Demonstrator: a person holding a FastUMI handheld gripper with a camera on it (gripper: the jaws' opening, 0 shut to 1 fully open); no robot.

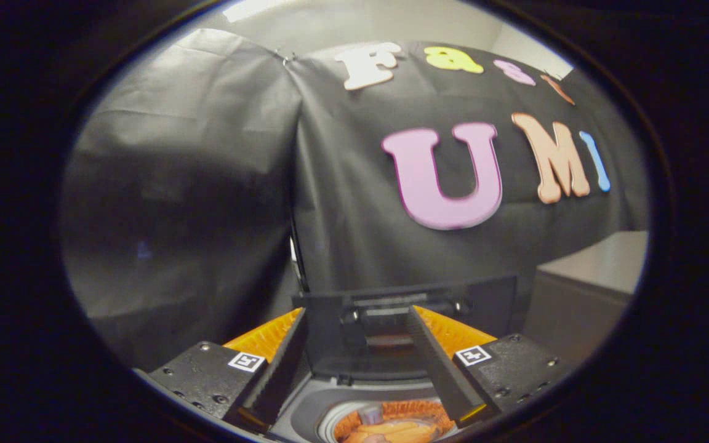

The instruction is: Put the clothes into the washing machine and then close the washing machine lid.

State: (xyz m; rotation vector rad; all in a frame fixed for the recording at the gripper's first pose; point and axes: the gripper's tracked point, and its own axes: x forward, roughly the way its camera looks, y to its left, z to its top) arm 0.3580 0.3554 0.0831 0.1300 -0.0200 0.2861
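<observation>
Gripper (357,344) fingers stood wide apart, empty, flanking upright lid (391,332); clothes (391,427) in drum. Risk: a finger slips off lid, leaving it open.

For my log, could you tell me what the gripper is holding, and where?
Nothing: the gripper is open, fingers spread before the raised lid, above clothes in the washing machine.

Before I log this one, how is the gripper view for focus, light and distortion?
Gripper view: strong fisheye bending. The open gripper looks fairly sharp, holding nothing, and the washing machine lid, upright just ahead of its fingers, is mildly soft. The clothes in the drum below them are blurred. Lighting is dim and even, without glare; the grey cabinet beside the machine is brightest.
</observation>
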